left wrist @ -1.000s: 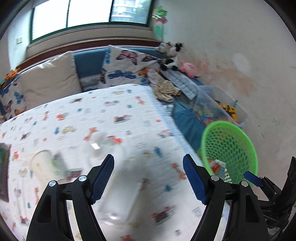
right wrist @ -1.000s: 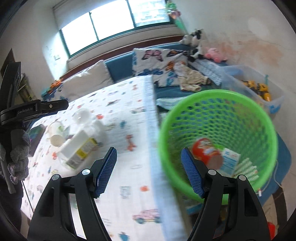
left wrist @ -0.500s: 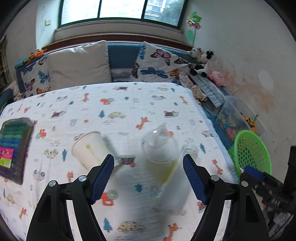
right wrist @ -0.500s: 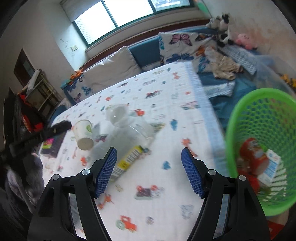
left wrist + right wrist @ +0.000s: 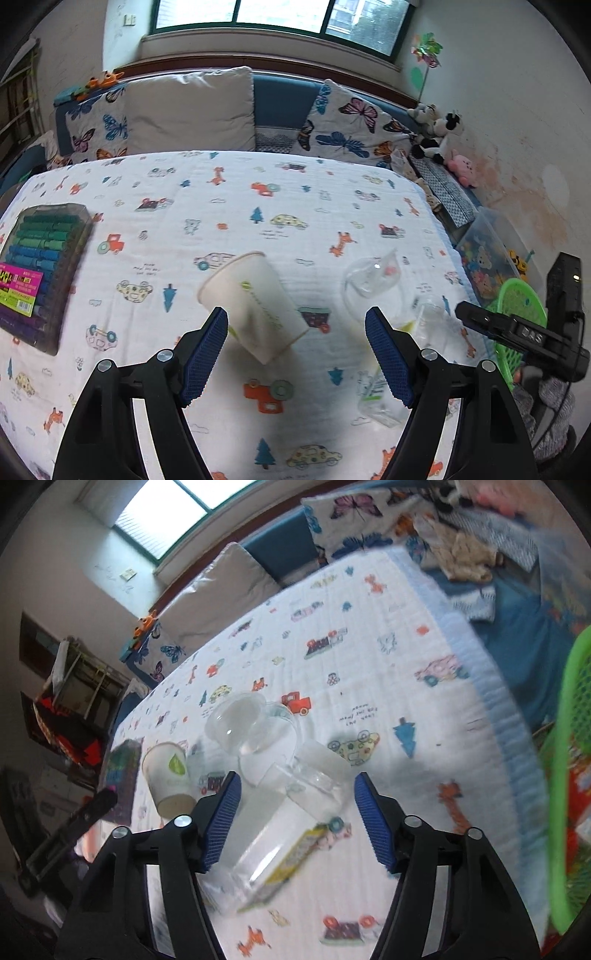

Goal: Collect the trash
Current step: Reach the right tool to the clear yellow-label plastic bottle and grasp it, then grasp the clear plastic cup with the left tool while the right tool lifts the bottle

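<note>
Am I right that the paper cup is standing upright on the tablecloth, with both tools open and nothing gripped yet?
Not quite. The paper cup is lying on its side on the tablecloth, not standing upright; the left wrist view shows its open mouth facing sideways. The rest holds: the left tool and the right tool are both open with nothing gripped yet.

The surface (image 5: 236, 206) wears a white cloth printed with small cars, trees and giraffes. A white paper cup (image 5: 255, 306) carries a green leaf logo. The basket (image 5: 524, 306) is bright green mesh. Both claws have blue ribbed pads (image 5: 205, 354) on black arms. The cushions (image 5: 351, 122) show butterflies.
</note>
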Demonstrator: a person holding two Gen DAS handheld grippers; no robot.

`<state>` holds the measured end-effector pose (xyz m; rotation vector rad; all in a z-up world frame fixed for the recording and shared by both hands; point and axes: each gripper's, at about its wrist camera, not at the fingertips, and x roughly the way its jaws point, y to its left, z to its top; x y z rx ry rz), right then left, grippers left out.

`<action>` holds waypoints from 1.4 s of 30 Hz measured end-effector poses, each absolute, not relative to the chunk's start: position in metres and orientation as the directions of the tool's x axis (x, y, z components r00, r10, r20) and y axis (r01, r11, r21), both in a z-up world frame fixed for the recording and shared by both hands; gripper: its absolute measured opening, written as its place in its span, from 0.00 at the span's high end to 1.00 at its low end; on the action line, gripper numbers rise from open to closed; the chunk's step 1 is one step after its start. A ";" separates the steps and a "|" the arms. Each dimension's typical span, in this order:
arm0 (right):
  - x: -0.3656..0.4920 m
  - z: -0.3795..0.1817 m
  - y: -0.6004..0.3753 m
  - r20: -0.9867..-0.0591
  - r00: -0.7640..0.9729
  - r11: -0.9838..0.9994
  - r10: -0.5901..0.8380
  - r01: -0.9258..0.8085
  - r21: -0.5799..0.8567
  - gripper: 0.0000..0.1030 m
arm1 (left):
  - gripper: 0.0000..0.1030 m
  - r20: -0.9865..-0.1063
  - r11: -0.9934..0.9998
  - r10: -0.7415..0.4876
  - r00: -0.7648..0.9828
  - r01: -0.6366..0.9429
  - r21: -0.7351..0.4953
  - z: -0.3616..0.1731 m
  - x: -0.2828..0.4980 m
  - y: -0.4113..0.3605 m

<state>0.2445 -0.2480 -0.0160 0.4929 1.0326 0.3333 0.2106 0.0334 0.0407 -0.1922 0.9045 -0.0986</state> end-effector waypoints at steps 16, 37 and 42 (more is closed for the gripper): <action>0.284 -0.059 -0.264 -0.700 0.419 0.715 0.579 0.151 0.682 0.48 | 0.28 -0.785 0.977 -0.167 0.597 -0.007 -0.212 0.025 0.221 0.044; 0.258 -0.033 -0.277 -0.659 0.485 0.726 0.575 0.070 0.685 0.58 | 0.28 -0.789 0.983 -0.180 0.587 0.080 -0.164 0.018 0.238 0.001; 0.232 0.003 -0.284 -0.632 0.590 0.788 0.503 -0.015 0.615 0.58 | 0.28 -0.787 0.982 -0.188 0.587 0.115 -0.150 0.017 0.243 -0.011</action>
